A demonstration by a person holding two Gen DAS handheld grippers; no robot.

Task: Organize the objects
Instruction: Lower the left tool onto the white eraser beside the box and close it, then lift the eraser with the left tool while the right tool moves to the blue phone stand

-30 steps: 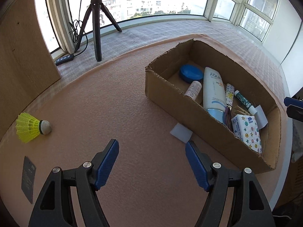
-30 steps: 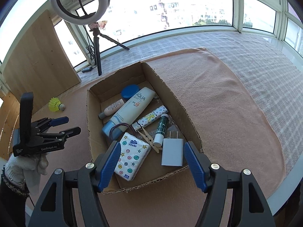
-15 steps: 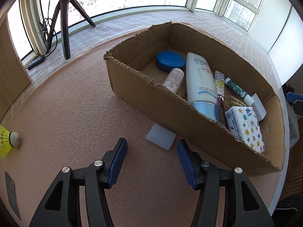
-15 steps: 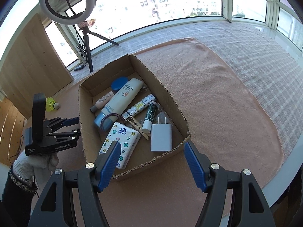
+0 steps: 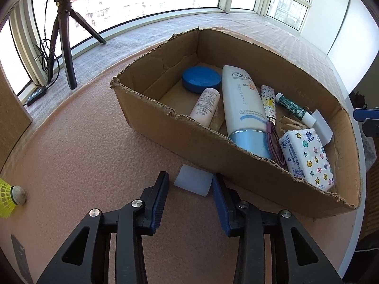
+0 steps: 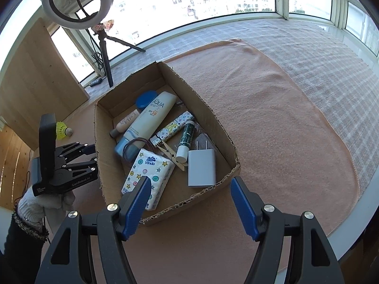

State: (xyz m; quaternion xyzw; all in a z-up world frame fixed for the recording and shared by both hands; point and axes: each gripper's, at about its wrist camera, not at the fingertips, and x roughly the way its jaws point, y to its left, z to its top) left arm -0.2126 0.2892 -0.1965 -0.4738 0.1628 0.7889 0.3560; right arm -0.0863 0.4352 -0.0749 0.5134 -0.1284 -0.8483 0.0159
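Left wrist: one white pad (image 5: pixel 193 183) between open left claw (image 5: pixel 190 184) — one shuttlecock (image 5: pixel 10 194).

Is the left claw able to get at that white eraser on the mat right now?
Probably yes: the left claw is open with the white eraser lying between its tips; the cardboard box sits just behind.

Tube (image 5: pixel 244 104): "AQUA", "SPF 50", "Water base sunscreen", "Light texture and non-sticky" partly legible; in the right wrist view tube (image 6: pixel 151 118) also reads "AQUA", "SPF 50". Tissue pack (image 5: pixel 308 158): "Vinda"; same on tissue pack (image 6: pixel 148 172). Left hand-held gripper (image 6: pixel 94 155) body: "GenRobot.AI". Small bottle (image 5: pixel 205 105) print unreadable.
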